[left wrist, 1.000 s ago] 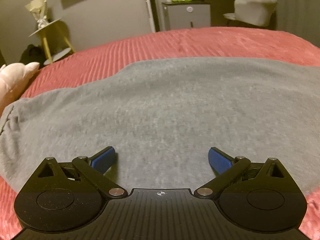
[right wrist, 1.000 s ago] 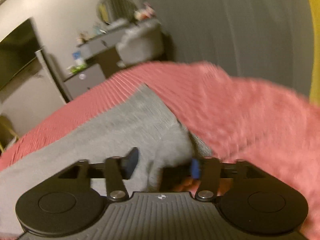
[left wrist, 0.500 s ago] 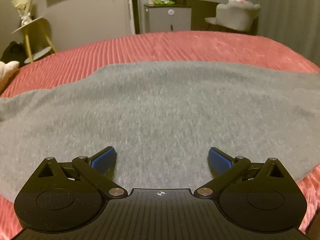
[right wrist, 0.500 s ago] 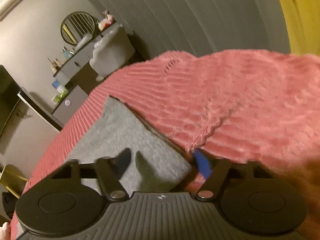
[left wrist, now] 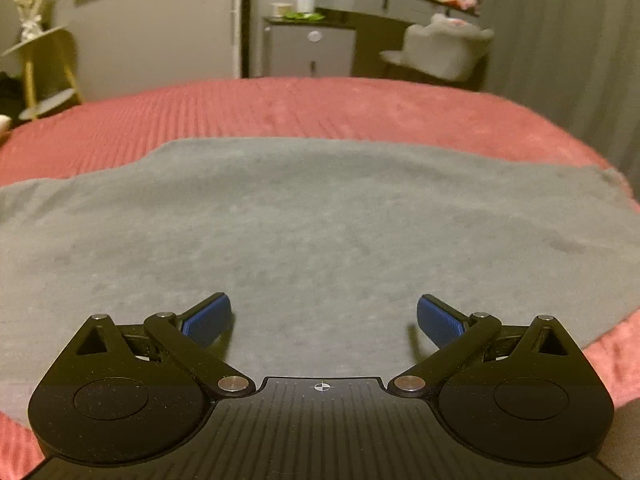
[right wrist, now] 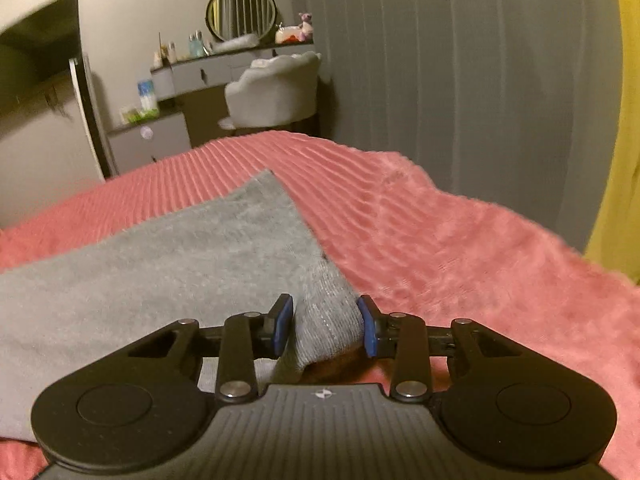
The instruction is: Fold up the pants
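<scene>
The grey pants (left wrist: 320,216) lie flat across a pink ribbed bedspread (left wrist: 304,108). My left gripper (left wrist: 324,316) is wide open and empty, hovering low over the middle of the pants. In the right wrist view the pants (right wrist: 192,256) run off to the left and their ribbed cuff end sits between the blue pads (right wrist: 283,322) of my right gripper (right wrist: 325,326). Its jaws have come in around the cuff corner, which is bunched and slightly lifted between them.
The bedspread (right wrist: 460,248) falls away at the right. Beyond the bed stand a grey cabinet (left wrist: 310,50), a dressing table with a round mirror (right wrist: 240,10), a pale chair (right wrist: 276,92) and a grey curtain (right wrist: 460,60). A yellow stand (left wrist: 44,64) is at far left.
My right gripper levelled out and narrowed around the cuff corner of the pants. My left gripper drifted right over the pants and stayed open.
</scene>
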Tool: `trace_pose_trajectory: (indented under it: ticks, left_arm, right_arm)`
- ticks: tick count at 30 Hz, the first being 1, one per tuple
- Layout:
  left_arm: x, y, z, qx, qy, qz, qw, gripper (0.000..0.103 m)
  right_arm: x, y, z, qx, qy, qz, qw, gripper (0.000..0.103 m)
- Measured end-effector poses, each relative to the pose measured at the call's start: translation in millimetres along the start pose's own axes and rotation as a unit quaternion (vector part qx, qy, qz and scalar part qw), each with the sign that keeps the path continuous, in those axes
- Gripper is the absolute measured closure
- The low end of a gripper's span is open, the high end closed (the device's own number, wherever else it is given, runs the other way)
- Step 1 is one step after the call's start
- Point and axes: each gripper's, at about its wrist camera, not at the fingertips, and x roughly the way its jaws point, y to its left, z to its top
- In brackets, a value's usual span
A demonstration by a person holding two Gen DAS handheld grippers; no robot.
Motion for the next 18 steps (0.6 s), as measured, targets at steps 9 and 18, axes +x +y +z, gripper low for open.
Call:
trace_pose_trajectory:
  ticks: [9,18]
  left_arm:
    - [15,1,-3,0.009,0.023,0.025,0.9994,0.0]
    - [10,6,-1,-0.016,0.02,0.021,0.9995,0.0]
  right_arm:
    - [23,-9,2,0.061,0.048,0.02,0.997,0.056]
    - [25,-26,6,0.161,0.054,0.052,0.984,0.078]
